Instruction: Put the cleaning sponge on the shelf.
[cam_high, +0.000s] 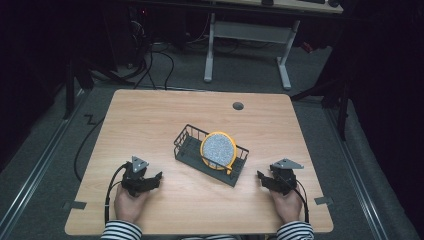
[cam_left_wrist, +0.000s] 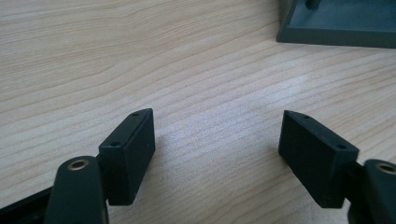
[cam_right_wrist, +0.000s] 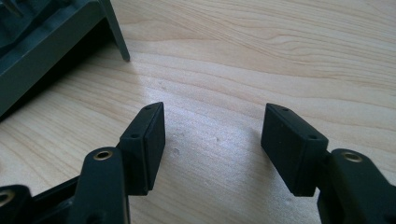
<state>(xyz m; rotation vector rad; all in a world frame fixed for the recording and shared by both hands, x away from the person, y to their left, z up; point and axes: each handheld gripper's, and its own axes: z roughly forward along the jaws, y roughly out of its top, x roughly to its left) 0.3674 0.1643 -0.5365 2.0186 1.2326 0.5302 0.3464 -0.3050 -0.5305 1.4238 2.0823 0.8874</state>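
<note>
A dark wire rack (cam_high: 187, 146) stands near the middle of the wooden table (cam_high: 150, 115). A round plate (cam_high: 218, 149) with a yellow rim and a speckled grey face stands on edge in it. My left gripper (cam_high: 156, 180) rests on the table to the rack's left, held in a hand, and its jaws are open with nothing between them (cam_left_wrist: 217, 135). On the rack's right my right gripper (cam_high: 261, 177) lies the same way, open and empty (cam_right_wrist: 212, 126). A corner of the rack (cam_left_wrist: 336, 28) shows at the top right of the left gripper view, and the rack's base (cam_right_wrist: 42, 51) at the top left of the right gripper view.
A round grommet hole (cam_high: 238, 106) sits near the table's far edge. Beyond the table a white desk frame (cam_high: 247, 35) stands on grey floor with cables (cam_high: 155, 60). Striped sleeves (cam_high: 122, 231) come in at the bottom.
</note>
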